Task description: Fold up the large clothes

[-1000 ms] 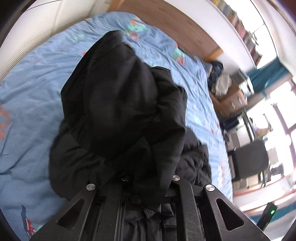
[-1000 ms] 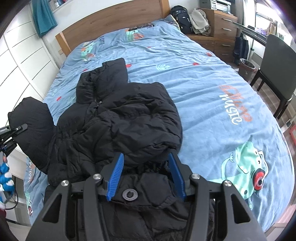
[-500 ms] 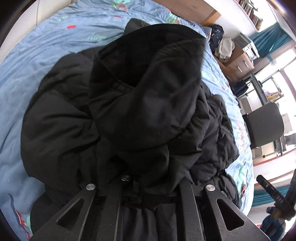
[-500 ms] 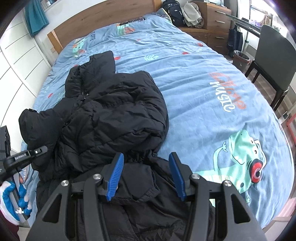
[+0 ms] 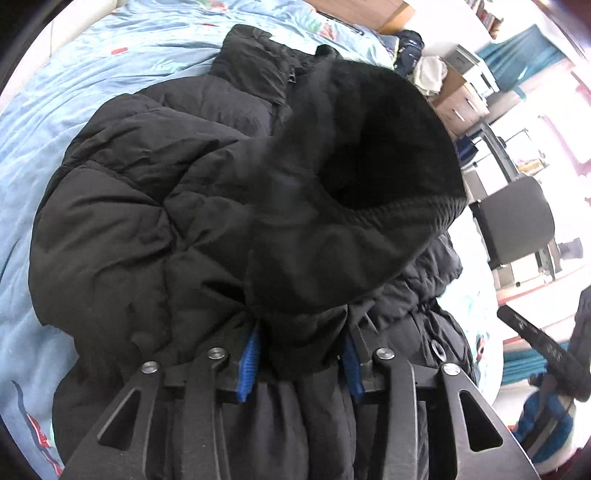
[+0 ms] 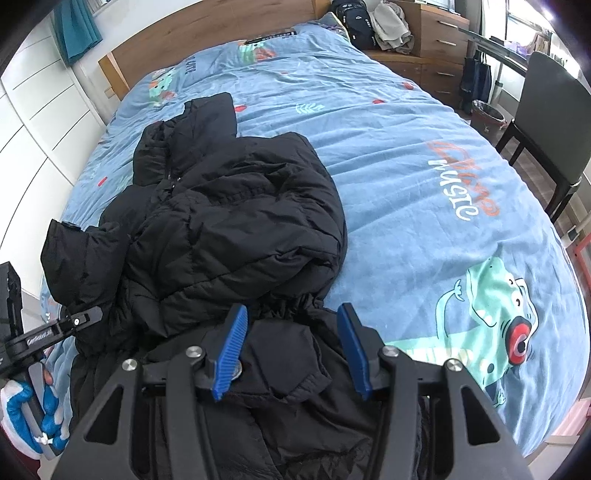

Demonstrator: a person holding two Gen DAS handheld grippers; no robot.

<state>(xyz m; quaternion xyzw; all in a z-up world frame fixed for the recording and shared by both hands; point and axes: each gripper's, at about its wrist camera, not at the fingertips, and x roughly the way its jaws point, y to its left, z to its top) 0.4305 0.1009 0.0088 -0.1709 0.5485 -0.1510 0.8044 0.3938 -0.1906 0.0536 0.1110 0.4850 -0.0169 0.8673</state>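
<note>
At nine o'clock from where I stand, white wardrobe doors (image 6: 40,110) line the wall beside the bed (image 6: 406,155), and low down at eight o'clock a hand in a blue and white glove (image 6: 22,417) grips the handle of the left hand-held gripper (image 5: 299,354). Its jaws are opening; a bunched sleeve (image 5: 332,229) of the black puffer jacket (image 6: 236,229) hangs between the blue pads (image 5: 249,363), with its ribbed cuff gaping toward one o'clock in the left wrist view. The pads look parted from the cloth, though the folds hide the exact contact.

The jacket itself lies in a heap on the blue cartoon-print duvet (image 6: 424,221), left of the bed's middle, with its collar pointing to twelve o'clock toward the wooden headboard (image 6: 207,40) and its lower body spilling toward six o'clock over the near edge of the bed.

The right hand-held gripper (image 6: 291,350) hovers over that lower part with its jaws about half spread. The blue pads (image 6: 352,347) stand clear on either side of a raised fold and clamp nothing.

Farther right, at one o'clock, wooden drawers (image 6: 439,44) carry a backpack (image 6: 354,18) and pale clothes (image 6: 391,22). At two o'clock a dark chair (image 6: 550,118) stands by the bed.
</note>
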